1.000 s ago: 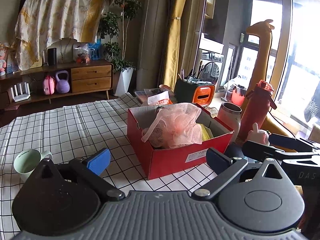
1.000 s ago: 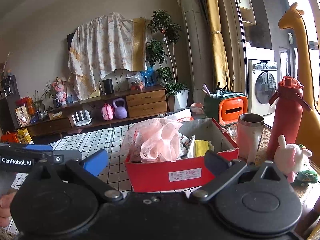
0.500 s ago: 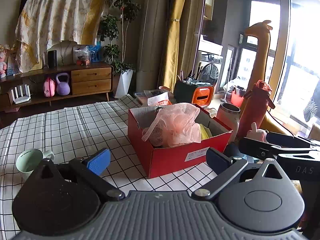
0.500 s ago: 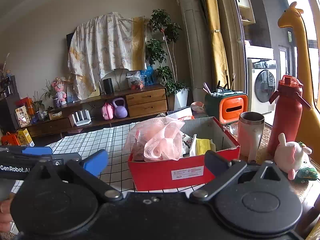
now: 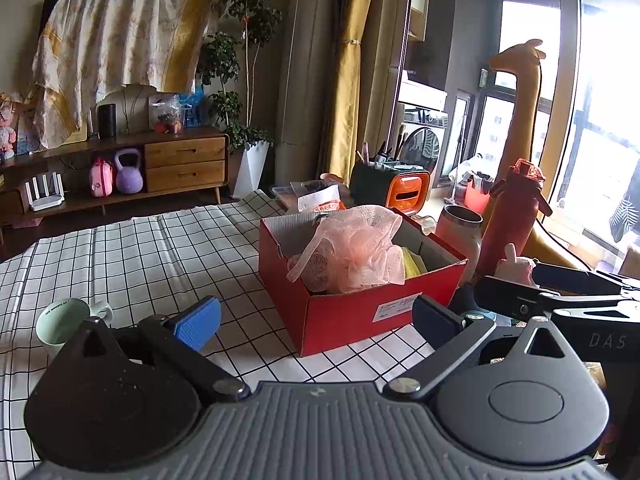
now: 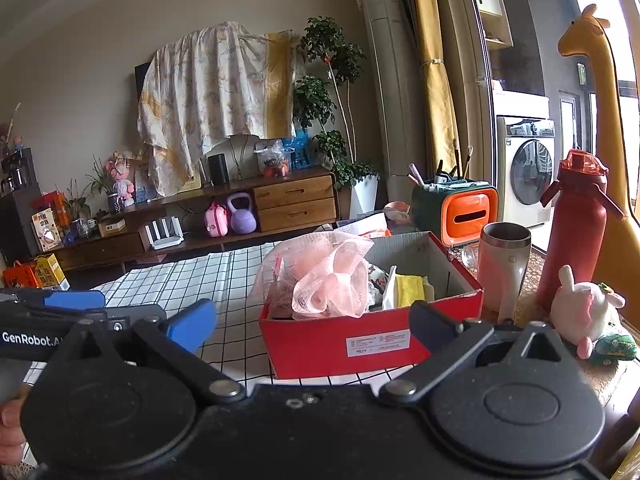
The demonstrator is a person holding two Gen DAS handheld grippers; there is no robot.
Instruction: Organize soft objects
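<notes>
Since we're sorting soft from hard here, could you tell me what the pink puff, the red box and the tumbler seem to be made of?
Pink puff: gathered nylon-like mesh, matte; open weave and ruffles show.
Red box: cardboard, smooth red outside, grey inside; folded edges, printed label.
Tumbler: apparently steel, with a shiny grey rim and a pale coated body.

Two low wrist views facing the same red box (image 5: 362, 312)

We look from each hand-held gripper across the desk (image 5: 120, 256): our left view faces the box from its left corner, our right view squarely from near its front; both share the wooden sideboard (image 6: 296, 204) behind.
</notes>
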